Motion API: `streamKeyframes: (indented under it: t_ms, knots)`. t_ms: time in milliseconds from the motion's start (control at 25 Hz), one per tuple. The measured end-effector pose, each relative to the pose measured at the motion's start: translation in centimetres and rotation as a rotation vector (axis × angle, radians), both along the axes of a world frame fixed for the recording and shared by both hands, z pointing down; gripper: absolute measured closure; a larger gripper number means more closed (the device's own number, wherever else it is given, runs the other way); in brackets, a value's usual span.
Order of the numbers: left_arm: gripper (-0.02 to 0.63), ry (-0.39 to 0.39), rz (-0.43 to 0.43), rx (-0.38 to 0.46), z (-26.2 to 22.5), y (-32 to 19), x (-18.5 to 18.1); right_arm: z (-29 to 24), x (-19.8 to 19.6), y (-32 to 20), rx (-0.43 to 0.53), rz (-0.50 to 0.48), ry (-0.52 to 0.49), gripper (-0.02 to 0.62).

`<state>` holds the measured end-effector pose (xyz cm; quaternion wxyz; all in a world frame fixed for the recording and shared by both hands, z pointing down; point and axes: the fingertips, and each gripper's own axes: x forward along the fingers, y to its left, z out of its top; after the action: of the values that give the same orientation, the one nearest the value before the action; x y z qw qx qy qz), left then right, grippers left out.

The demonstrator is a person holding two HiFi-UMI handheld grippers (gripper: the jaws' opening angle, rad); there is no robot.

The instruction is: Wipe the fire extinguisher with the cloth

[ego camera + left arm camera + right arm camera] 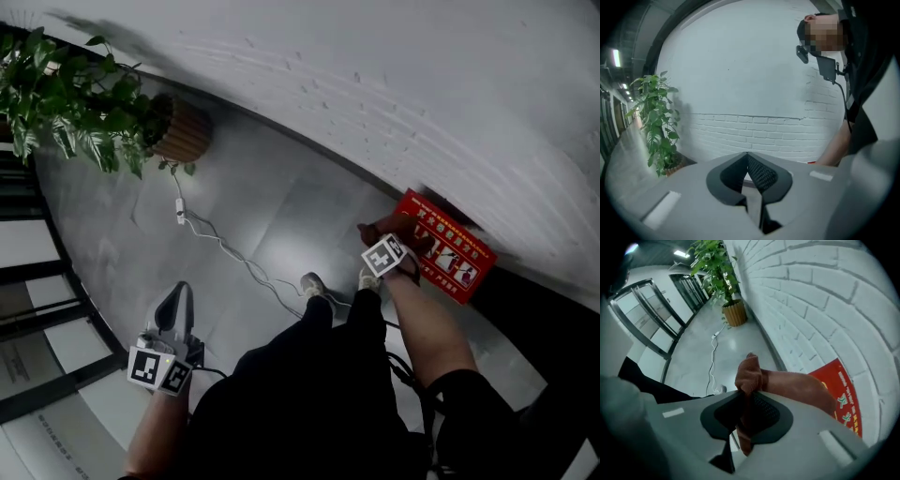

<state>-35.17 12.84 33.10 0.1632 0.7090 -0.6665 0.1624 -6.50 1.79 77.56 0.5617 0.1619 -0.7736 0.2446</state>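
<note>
A red fire extinguisher box (455,251) with printed panels stands on the floor against the white brick wall; in the right gripper view the red box (841,397) lies just beyond the jaws at the right. No extinguisher body shows. My right gripper (381,231) points steeply down at the box's left end, shut on a reddish-brown cloth (787,383) that bunches out past the pads (764,411). Far off at the lower left, my left gripper (177,294) hangs over bare floor. Its jaws meet at the tips (746,155) with nothing between them.
A potted plant (75,108) in a wicker pot (184,129) stands by the wall at the upper left. A white cable (230,251) with a plug (180,214) runs across the grey floor toward the person's shoes (312,283). Glass doors (23,253) line the left.
</note>
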Motion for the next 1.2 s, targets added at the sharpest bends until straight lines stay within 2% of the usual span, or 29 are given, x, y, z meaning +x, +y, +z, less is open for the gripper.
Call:
streamKeyframes:
  t_ms: [120,200,320,440,480,600,640,720,840,920,960,1040,1200]
  knots:
    - [0.606,0.023,-0.009,0.027,-0.7,0.1,0.4,0.4,1.3,1.8,-0.002,-0.021,0.010,0.545]
    - [0.606,0.034,0.008,0.024,-0.3,-0.3,1.1,0.2,3.5,2.4,0.009,0.033,0.003,0.545]
    - [0.606,0.079,0.057,0.038,0.2,-2.3,2.9,-0.1,8.6,3.9,-0.019,0.211,0.004,0.545]
    - [0.606,0.109,0.134,0.040,0.8,-4.8,5.3,-0.5,15.1,8.1,-0.152,0.432,0.067,0.545]
    - [0.606,0.118,0.164,0.040,1.0,-5.5,6.3,-0.8,17.2,8.9,-0.162,0.492,0.083,0.545]
    - [0.606,0.123,0.259,0.030,1.7,-7.4,8.8,-1.3,22.5,8.3,-0.047,0.625,0.042,0.546]
    - [0.606,0.113,0.288,0.021,1.9,-7.8,9.5,-1.3,24.5,8.6,-0.035,0.668,0.045,0.546]
    - [0.606,0.097,0.339,0.014,2.0,-8.6,10.7,-1.1,28.4,10.1,-0.063,0.744,0.077,0.545]
    - [0.606,0.094,0.377,0.022,1.8,-9.7,11.7,-0.3,33.6,13.4,-0.153,0.889,0.164,0.545]
    - [0.606,0.087,0.379,0.023,1.7,-9.9,11.6,-0.9,36.4,13.8,-0.129,0.997,0.193,0.545]
    - [0.606,0.088,0.368,0.022,1.7,-9.8,11.3,-1.4,36.8,12.9,-0.082,0.998,0.188,0.545]
    - [0.606,0.086,0.337,0.020,1.5,-9.4,10.4,-3.0,35.0,9.2,0.022,0.900,0.147,0.545]
    - [0.606,0.054,0.253,-0.004,1.9,-7.6,7.4,-5.6,26.1,-0.8,0.169,0.704,-0.025,0.545]
